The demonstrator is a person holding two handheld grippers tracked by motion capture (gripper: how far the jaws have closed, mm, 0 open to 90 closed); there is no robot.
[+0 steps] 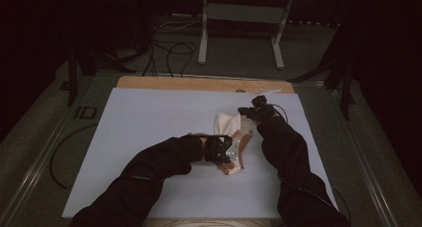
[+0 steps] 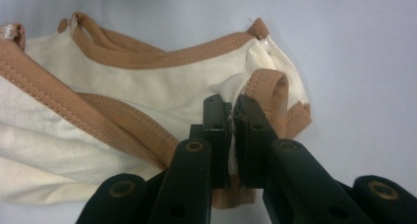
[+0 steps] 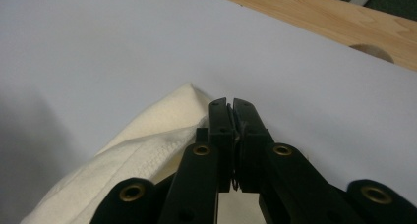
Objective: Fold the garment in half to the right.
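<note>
A cream garment (image 1: pixel 228 123) with brown trim (image 2: pixel 123 121) lies crumpled in the middle of the white board (image 1: pixel 149 122). My left gripper (image 1: pixel 225 152) is at its near end, shut on a fold of cream cloth beside a brown strap loop (image 2: pixel 268 84), with cloth showing between the left gripper's (image 2: pixel 231 103) pads. My right gripper (image 1: pixel 247 111) is at the garment's far corner. In the right gripper view the right gripper's (image 3: pixel 231 103) jaws are pressed together on the cream hem (image 3: pixel 147 145), which trails off to the lower left.
The white board lies on a wooden tabletop (image 1: pixel 199 83) whose bare strip shows along the far edge, with a round hole (image 3: pixel 371 51) in it. Beyond stand a white metal frame (image 1: pixel 239 23) and loose cables (image 1: pixel 169 53) on the floor. Dark-sleeved forearms (image 1: pixel 283 147) reach in from below.
</note>
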